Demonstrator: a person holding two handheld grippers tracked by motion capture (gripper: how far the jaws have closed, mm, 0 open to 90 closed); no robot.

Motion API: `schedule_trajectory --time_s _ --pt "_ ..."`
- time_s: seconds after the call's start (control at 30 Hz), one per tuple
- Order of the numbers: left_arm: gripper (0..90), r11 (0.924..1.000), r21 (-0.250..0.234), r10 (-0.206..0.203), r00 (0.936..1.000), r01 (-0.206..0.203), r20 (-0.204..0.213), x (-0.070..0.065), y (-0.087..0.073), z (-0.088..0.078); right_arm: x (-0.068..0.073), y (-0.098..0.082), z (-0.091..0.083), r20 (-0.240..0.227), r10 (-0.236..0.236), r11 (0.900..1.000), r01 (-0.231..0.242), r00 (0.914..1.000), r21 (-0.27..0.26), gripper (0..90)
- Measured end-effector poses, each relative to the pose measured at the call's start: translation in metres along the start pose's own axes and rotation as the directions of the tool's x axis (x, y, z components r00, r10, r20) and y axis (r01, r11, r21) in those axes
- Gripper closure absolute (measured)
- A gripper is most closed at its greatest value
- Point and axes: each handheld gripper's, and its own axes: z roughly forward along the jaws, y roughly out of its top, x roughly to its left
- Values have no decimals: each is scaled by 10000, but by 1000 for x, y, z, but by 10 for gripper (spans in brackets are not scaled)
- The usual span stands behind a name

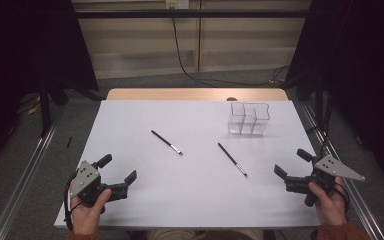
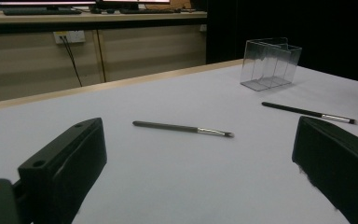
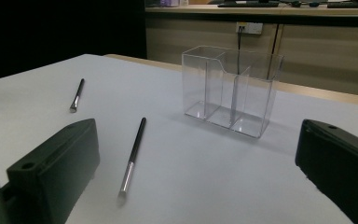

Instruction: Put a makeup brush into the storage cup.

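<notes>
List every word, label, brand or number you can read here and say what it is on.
None can be read. The two brushes, the clear organizer, the table and the left gripper and right gripper show no print. The monitors in the left gripper view are too blurred to read.

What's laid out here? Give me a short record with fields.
surface: white table
left brush: lying flat, mid-table
right brush: lying flat, nearer the organizer
clear organizer: upright, compartments empty, far right
left gripper: open, holds nothing, near the front edge
right gripper: open, holds nothing, near the right edge
</notes>
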Motion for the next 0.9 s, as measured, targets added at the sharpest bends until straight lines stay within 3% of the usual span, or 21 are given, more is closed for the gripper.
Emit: schedule_trajectory --time_s 0.33,0.47,0.9 --pt "32 9995 295 141 9999 -143 74 -1 0 3 -2 -1 -1 114 14 10000 -13 9999 -79 0" --pt "32 9994 342 -16 9999 10 162 -2 0 4 -1 -1 0 49 -104 9999 104 9999 -32 0" --pt "30 9994 330 -90 9968 64 793 -7 6 9 10 -1 -8 70 -254 9997 254 9997 -18 0"
